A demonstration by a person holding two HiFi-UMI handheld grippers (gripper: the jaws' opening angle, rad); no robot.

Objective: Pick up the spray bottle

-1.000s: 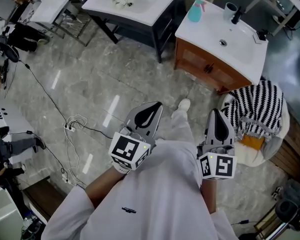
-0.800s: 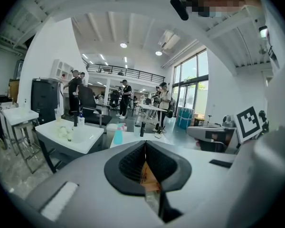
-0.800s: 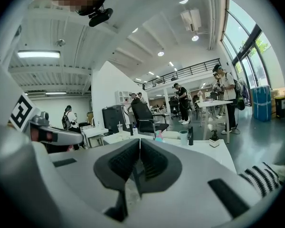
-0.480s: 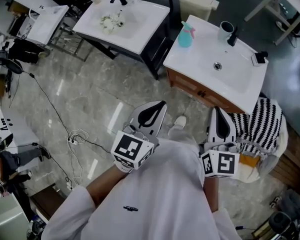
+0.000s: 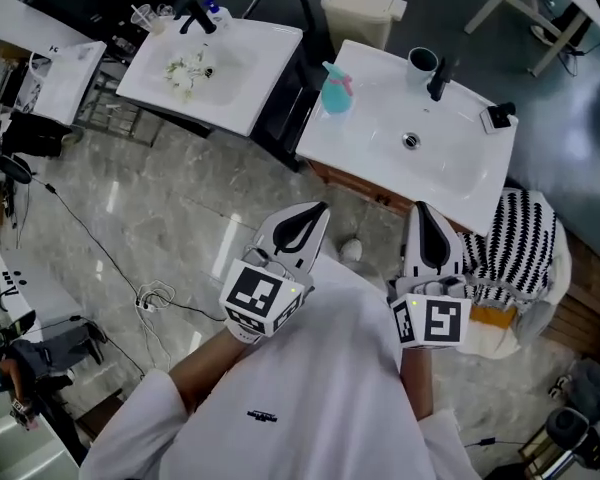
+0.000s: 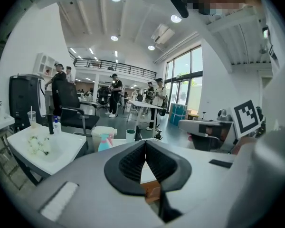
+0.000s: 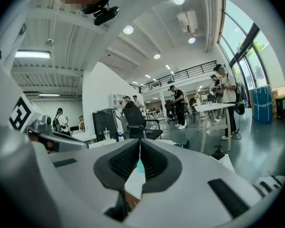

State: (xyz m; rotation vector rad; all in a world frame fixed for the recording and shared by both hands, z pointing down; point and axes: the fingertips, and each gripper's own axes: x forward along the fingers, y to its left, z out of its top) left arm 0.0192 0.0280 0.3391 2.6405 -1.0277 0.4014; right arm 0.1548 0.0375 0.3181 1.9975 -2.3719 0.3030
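Spray bottle [image 5: 335,88] stands upright at the far left corner of the sink counter [image 5: 372,118], well ahead of the left gripper [image 5: 318,211] and right gripper [image 5: 424,208] (both pinched together, empty), so spread the nearer jaws early and close around its body.

No text, brand, number or sign can be read in any view.

- Cube on the left gripper [image 5: 315,210]: black-and-white square marker patterns, no letters or digits.
- Cube on the right gripper [image 5: 427,210]: the same kind of square patterns, nothing legible.
- White shirt [image 5: 310,398]: small dark chest mark, too small to read.
- White strip [image 5: 5,286] at the left edge of the head view: a few dark marks, illegible.
- Spray bottle [image 5: 335,90] on the counter [image 5: 450,173]: no label can be made out.
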